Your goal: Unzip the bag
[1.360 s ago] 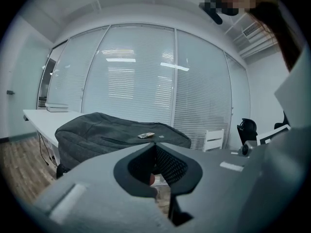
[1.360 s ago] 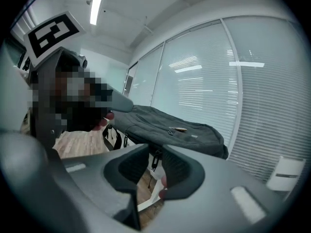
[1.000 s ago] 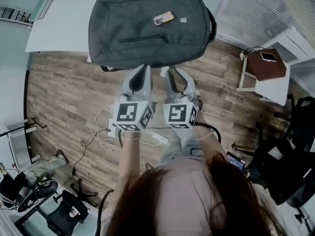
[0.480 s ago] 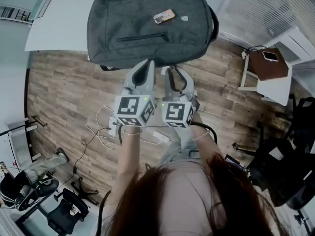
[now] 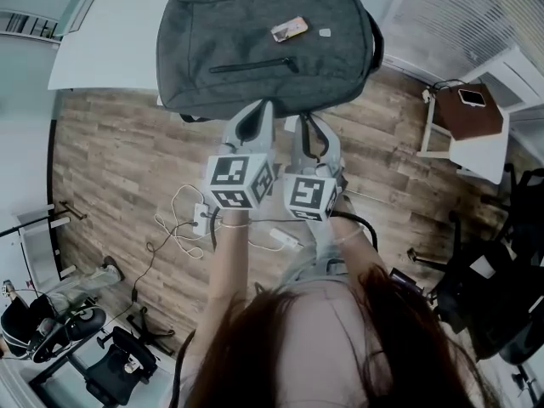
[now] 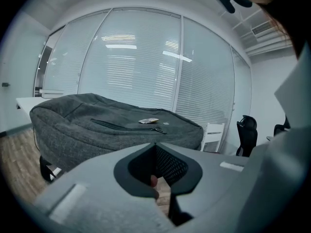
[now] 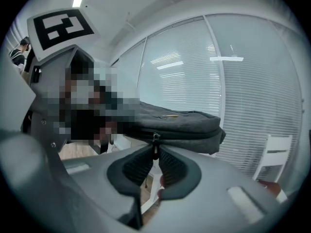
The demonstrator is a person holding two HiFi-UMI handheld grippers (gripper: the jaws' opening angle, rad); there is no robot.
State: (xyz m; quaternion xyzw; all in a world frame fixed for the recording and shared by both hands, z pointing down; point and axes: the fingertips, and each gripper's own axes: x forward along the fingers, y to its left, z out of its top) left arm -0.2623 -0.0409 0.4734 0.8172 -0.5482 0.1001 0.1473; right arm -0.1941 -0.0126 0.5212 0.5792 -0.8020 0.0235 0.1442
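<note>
A grey backpack lies flat on a white table, its front pocket zipper closed. Both grippers are at the bag's near edge, side by side. In the right gripper view, my right gripper is shut with the main zipper's pull pinched between its tips, on the bag's side. The right gripper meets the bag's edge in the head view. My left gripper is shut, with nothing seen between its jaws; the backpack lies just beyond it.
A small tan tag lies on top of the bag. To the right stands a low white stand with a brown pad and a phone. White cables trail over the wooden floor, and black office chairs stand at the lower right.
My left gripper has moved forward and a little right, up to the bag's near edge. The right gripper has stayed at the zipper, rolling slightly.
</note>
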